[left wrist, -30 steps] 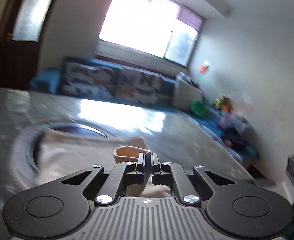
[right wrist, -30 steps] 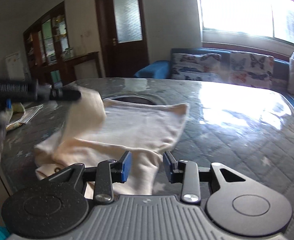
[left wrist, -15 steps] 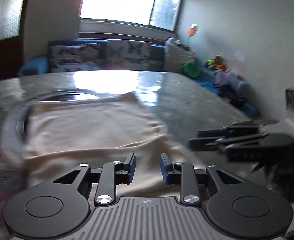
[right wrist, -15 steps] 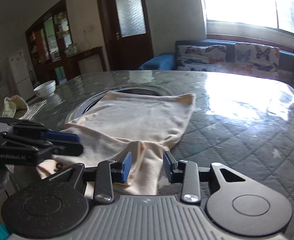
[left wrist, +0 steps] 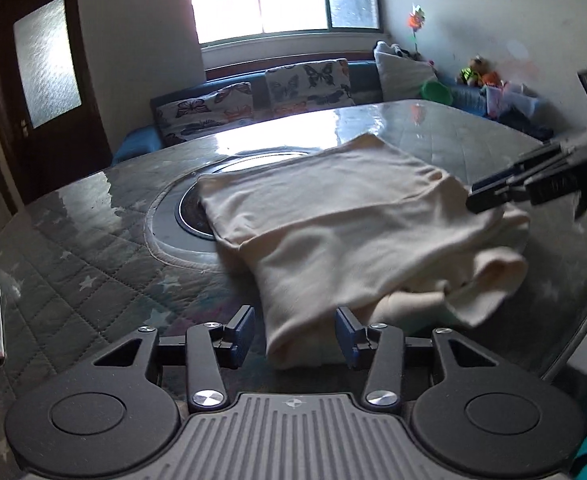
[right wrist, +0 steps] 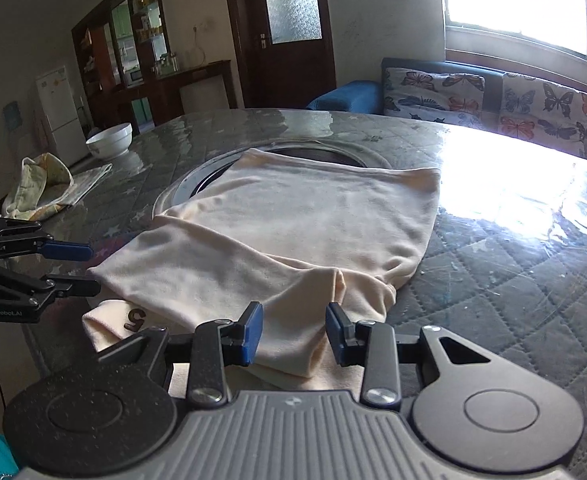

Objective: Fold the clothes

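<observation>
While both tongs gape empty, left tongs (left wrist: pixel 295 330) opening, right tongs (right wrist: pixel 293 330) steady, the shirt (right wrist: pixel 293 232) looks limp; pinch its near corners.

The soft cream knit garment (right wrist: pixel 293 236) carries a dark brown figure printed on its near lower fold. Beneath the garment, the grey-green quilted table cover (right wrist: pixel 505 280) shows diamond stitching and pale stars. Beyond the garment, sofa cushions (right wrist: pixel 433 94) are pale with orange, red and dark butterflies on a dark blue sofa (right wrist: pixel 349 94). Left of the garment sits a glossy white round bowl (right wrist: pixel 109 146). Both grippers have blue pads (right wrist: pixel 253 332) on black fingers.
</observation>
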### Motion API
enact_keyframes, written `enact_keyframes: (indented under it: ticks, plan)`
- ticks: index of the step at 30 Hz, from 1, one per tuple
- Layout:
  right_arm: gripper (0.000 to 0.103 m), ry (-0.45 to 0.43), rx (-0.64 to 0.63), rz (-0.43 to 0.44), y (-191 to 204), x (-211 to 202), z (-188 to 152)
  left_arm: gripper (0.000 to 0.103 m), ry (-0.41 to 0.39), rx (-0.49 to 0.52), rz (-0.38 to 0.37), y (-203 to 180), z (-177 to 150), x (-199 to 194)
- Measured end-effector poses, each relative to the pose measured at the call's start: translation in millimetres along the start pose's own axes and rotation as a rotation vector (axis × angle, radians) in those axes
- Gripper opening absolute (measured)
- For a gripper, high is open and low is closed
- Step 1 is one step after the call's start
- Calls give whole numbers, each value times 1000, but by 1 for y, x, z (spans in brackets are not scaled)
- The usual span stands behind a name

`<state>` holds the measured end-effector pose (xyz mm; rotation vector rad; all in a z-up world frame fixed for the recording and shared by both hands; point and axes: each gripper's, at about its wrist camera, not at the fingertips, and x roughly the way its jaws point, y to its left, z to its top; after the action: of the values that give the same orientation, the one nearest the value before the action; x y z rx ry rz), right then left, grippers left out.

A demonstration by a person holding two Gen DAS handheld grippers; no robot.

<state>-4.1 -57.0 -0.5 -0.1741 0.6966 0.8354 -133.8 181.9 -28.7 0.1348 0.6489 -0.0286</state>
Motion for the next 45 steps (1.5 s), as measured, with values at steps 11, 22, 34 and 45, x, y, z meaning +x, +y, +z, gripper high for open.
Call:
enact_keyframes:
  ticks: [11, 22, 34, 45]
  plan:
    - [29, 26, -1, -28, 3, 10, 3, 6, -57, -25, 4, 4, -6, 3]
    - [24, 32, -2, -10, 4, 17, 5, 13, -38, -133, 9, 19, -5, -9]
    - [24, -27, -39, -36, 9, 5, 14, 25, -156, -166, -75, 40, 64, -1]
    - [24, -26, -84, 18, 25, 30, 18, 24, -15, -176, -95, 24, 50, 65]
